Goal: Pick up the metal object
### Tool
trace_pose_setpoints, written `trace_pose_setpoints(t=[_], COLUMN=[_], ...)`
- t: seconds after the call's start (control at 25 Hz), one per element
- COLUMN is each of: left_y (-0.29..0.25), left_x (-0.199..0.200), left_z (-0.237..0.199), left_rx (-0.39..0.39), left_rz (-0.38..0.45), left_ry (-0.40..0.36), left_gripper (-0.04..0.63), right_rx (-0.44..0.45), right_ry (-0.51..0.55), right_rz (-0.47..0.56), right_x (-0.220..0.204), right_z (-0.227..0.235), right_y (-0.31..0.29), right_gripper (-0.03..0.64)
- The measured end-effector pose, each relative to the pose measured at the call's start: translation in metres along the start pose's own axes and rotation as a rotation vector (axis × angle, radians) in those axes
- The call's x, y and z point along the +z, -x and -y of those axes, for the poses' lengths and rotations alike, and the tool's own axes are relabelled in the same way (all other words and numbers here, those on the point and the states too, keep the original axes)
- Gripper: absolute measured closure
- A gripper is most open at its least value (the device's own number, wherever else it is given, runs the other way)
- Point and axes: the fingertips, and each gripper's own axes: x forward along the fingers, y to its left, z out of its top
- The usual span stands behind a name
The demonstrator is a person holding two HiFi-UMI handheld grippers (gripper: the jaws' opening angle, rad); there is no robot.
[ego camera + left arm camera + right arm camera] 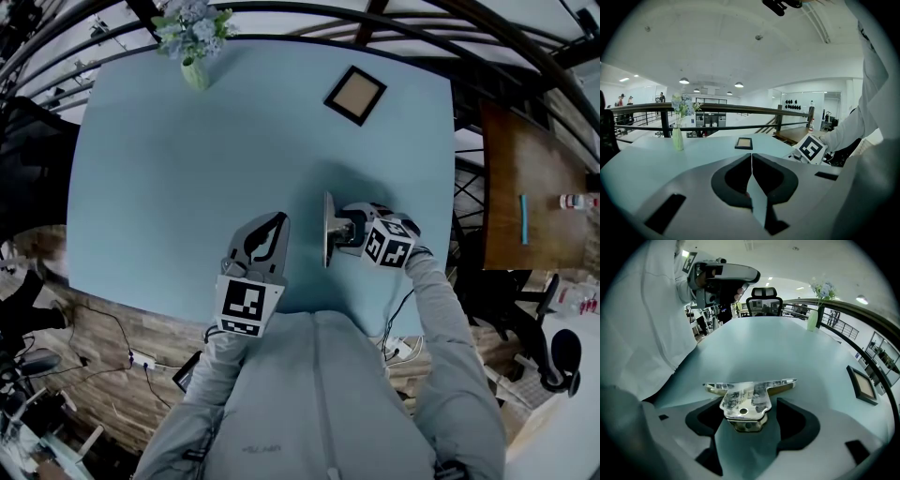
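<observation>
The right gripper (747, 409) is clamped on the metal object (750, 384), near the table's near edge; I think a steady lift comes next. The left gripper (751, 161) is closed and empty.

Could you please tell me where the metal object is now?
The metal object is held in the right gripper, by the near edge of the table, just right of the left gripper in the head view.
</observation>
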Motion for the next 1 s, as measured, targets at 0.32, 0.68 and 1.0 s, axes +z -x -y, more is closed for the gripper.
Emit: trace_pose_setpoints(t=[0.32,0.68,1.0], left_y=[0.002,0.003,0.006], left_x=[0.001,0.002,0.006], left_z=[-0.001,-0.004,-0.006], left_rx=[0.000,0.006,0.007], left_rz=[0.003,0.009,0.023], left_ry=[0.001,0.000,-0.003], left_gripper=[0.566,0.566,0.566], right_rx=[-0.016,-0.029,-0.075], right_ry=[-0.007,-0.007,-0.011], right_rz=[0.015,0.025,0.058], right_x=[0.002,0.003,0.014], right_z=[0.003,0.002,0.005], right_y=[0.002,0.002,0.010], right_gripper=[0.301,0.324,0.325])
